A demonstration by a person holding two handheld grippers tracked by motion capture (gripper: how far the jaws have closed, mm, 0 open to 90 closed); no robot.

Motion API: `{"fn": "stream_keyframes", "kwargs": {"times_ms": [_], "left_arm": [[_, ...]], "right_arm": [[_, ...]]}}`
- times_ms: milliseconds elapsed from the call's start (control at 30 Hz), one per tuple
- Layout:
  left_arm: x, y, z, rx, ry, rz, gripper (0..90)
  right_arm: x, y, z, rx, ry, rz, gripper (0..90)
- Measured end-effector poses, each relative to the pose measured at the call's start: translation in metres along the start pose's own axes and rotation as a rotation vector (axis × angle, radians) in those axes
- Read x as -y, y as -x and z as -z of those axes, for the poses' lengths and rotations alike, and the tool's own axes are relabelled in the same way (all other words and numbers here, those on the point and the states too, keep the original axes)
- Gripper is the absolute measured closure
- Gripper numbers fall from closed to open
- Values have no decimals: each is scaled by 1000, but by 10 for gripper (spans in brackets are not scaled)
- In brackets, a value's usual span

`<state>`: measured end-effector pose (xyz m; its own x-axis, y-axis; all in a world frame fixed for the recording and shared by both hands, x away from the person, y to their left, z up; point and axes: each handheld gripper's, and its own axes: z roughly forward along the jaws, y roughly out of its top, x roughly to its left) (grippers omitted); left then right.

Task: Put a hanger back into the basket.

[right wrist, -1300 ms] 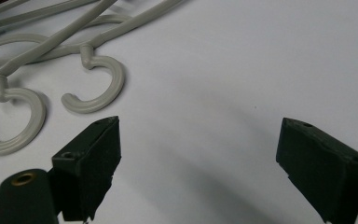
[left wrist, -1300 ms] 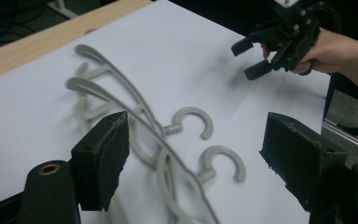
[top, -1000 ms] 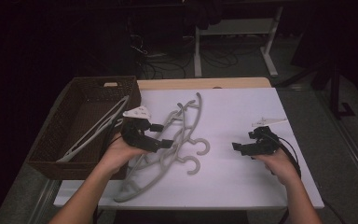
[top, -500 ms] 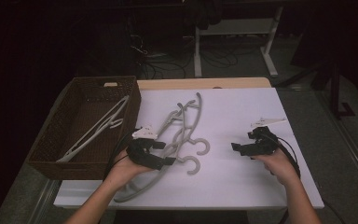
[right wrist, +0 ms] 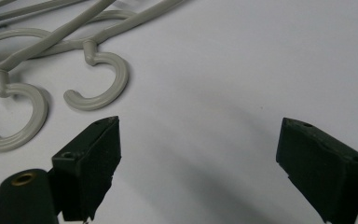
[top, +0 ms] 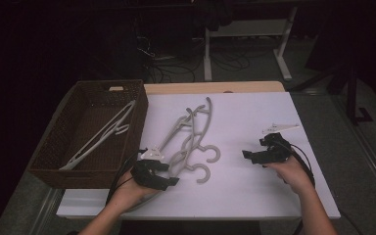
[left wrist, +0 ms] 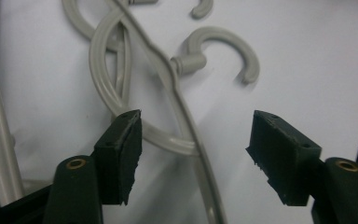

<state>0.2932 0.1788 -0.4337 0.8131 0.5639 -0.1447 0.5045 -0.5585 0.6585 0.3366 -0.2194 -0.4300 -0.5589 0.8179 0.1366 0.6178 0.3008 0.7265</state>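
Wicker basket point(top: 54, 161) sits at the far-left edge of the white surface point(top: 254, 117), and one pale hanger point(top: 103, 134) already lies slanted inside it, which suggests you are clearing hangers into it one at a time. Just right of the basket, a loose tangle of grey hangers point(top: 188, 137) lies flat, their arms crossing and their two hooks pointing toward the near right. Your left gripper point(top: 159, 176) is low at the near end of that tangle, with its fingers point(left wrist: 121, 158) spread wide and holding nothing; in the left gripper view one hanger's arm point(left wrist: 186, 121) runs up between them, so you seem lined up to close on that arm just below its hook point(left wrist: 223, 44). Take care, since the arms overlap and lifting one may drag its neighbour along. Farther right, your right gripper point(top: 259, 155) rests over bare surface, well apart from the hangers, its fingers point(right wrist: 91, 163) also wide open and empty; the right gripper view shows the two hooks point(right wrist: 98, 84) off to its far left, so that hand looks parked out of the way.
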Motion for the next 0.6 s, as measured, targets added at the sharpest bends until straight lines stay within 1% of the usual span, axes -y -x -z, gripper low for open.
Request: {"fn": "stream_keyframes", "kwargs": {"times_ms": [100,133,167,333,433,500,600], "left_arm": [[2,1,-3,-3,-31,-2,394],[2,1,-4,-9,-40,-6,397],[2,1,-4,-16,-47,-4,406],[4,0,-7,-20,-86,5,430],[5,1,-10,-16,-112,-1,452],[5,3,-12,-16,-119,-7,470],[3,5,-13,-34,-131,-26,504]], "right_arm": [[0,0,0,-1,-3,0,133],[0,0,0,-1,-2,0,132],[0,0,0,-1,-3,1,133],[0,0,0,-1,-1,0,133],[0,0,0,-1,-3,1,133],[0,0,0,-2,-3,1,133],[0,0,-1,-2,-5,1,133]]}}
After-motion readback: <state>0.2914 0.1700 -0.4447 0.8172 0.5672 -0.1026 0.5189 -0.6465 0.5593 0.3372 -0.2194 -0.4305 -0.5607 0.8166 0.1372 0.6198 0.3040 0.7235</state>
